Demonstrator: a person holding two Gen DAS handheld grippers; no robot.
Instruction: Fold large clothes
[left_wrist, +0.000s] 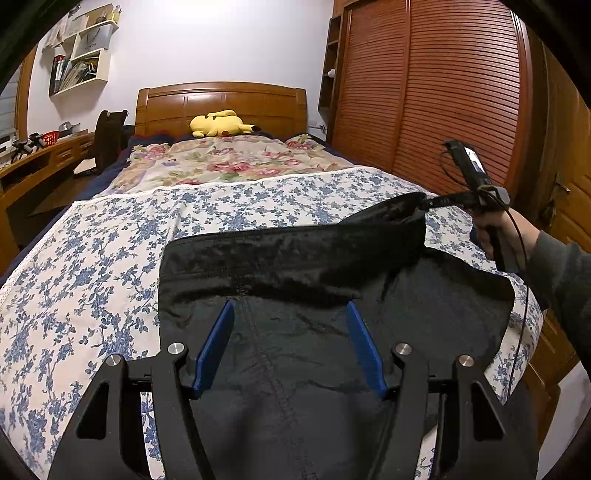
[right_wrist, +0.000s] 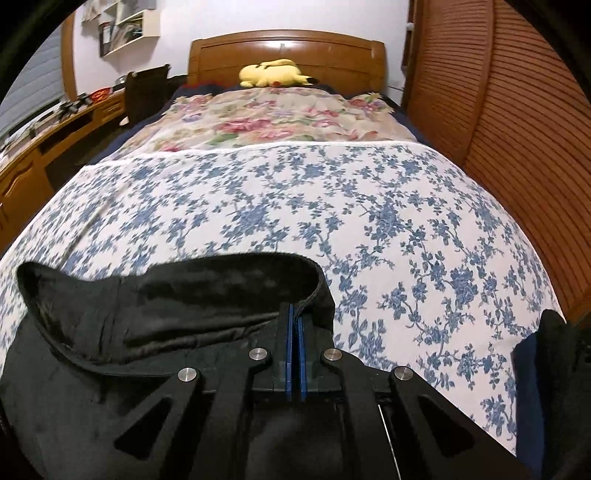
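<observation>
On the near end of a bed (right_wrist: 369, 206) spread with blue-flowered cotton, a dark garment (left_wrist: 295, 354) lies partly flat, its soft, faintly glossy cloth creased along a centre seam. Right gripper (right_wrist: 295, 325) has its blue fingers (right_wrist: 290, 350) pinched tight on the thick hem, raising that corner, apparently to begin a fold; left gripper (left_wrist: 290, 343) hovers over the cloth, fingers apart, gripping nothing

The black garment (left_wrist: 295, 332) lies spread flat on the blue-flowered bed cover (left_wrist: 92, 277), its dark far edge folded over and lifted at the right corner.
</observation>
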